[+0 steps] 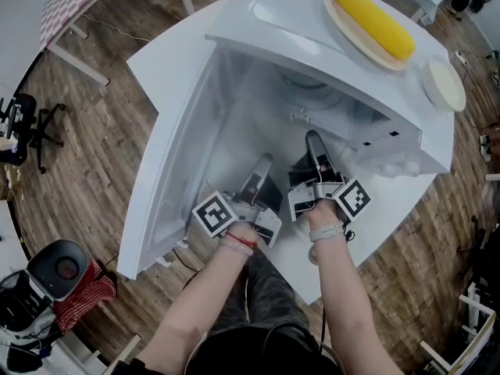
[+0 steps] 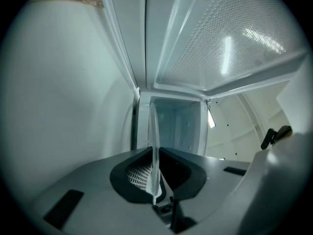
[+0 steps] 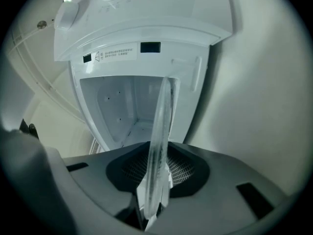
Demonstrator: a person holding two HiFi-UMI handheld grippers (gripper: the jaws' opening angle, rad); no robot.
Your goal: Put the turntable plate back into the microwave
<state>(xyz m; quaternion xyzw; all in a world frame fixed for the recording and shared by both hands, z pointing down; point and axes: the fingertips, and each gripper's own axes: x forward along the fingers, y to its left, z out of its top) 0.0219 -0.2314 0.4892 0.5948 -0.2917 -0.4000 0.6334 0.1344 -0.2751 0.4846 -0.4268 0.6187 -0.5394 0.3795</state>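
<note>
Two grippers share the load. The left gripper and the right gripper are each clamped on the near rim of the glass turntable plate, which shows edge-on between the jaws in both gripper views. The plate is held in the air at the mouth of the open microwave, its far edge pointing into the cavity and not set down. The door stands wide open at the left. In the head view the clear glass is hard to pick out, so how far in it reaches cannot be told.

By its look, the plate is stiff, smooth, brittle and probably fairly heavy. A rim hold at two spots set apart suits it, since the glass could slide on the pads if it tips. Both grippers should travel together, because twisting one against the other would strain the glass. A knock on the cavity frame could chip it. The corn on top of the microwave is well clear.
</note>
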